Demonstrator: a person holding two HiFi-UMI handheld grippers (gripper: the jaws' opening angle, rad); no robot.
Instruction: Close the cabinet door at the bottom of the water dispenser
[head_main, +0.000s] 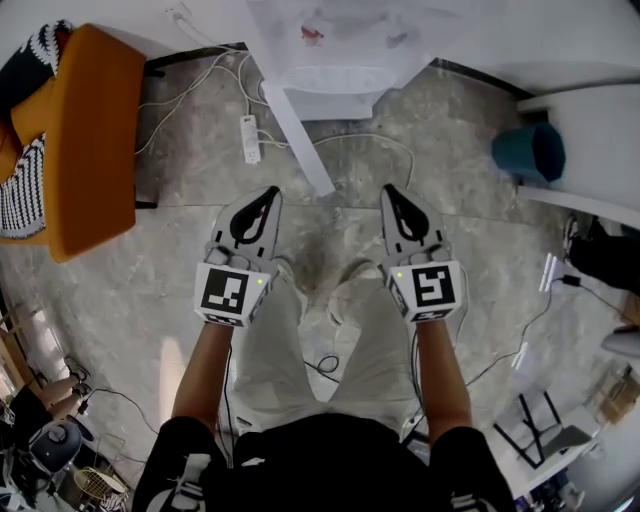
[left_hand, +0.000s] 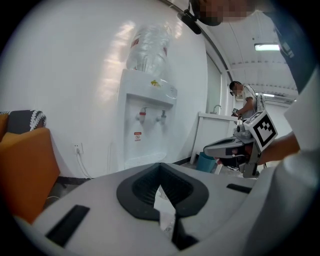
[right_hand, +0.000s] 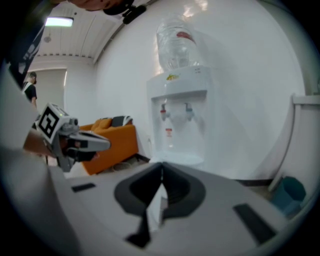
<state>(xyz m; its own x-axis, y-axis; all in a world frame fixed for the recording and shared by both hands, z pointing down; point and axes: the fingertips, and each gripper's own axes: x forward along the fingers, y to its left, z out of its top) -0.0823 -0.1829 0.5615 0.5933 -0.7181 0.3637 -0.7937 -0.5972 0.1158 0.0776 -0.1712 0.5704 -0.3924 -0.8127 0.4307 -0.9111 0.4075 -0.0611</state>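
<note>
The white water dispenser (head_main: 335, 55) stands against the wall straight ahead, with a clear bottle on top (right_hand: 175, 42). Its bottom cabinet door (head_main: 300, 140) stands open, swung out over the floor toward me. Both grippers hang side by side above my feet, short of the door's free edge. My left gripper (head_main: 270, 195) has its jaws together with nothing in them, and so does my right gripper (head_main: 390, 192). In the left gripper view (left_hand: 160, 166) and the right gripper view (right_hand: 161, 165) the dispenser's taps show, while the gripper bodies hide the cabinet.
An orange sofa (head_main: 90, 140) sits at the left. A power strip (head_main: 250, 138) and cables lie on the floor beside the dispenser. A teal bin (head_main: 530, 152) stands by a white counter (head_main: 590, 110) at the right. Another person (left_hand: 245, 102) stands far behind.
</note>
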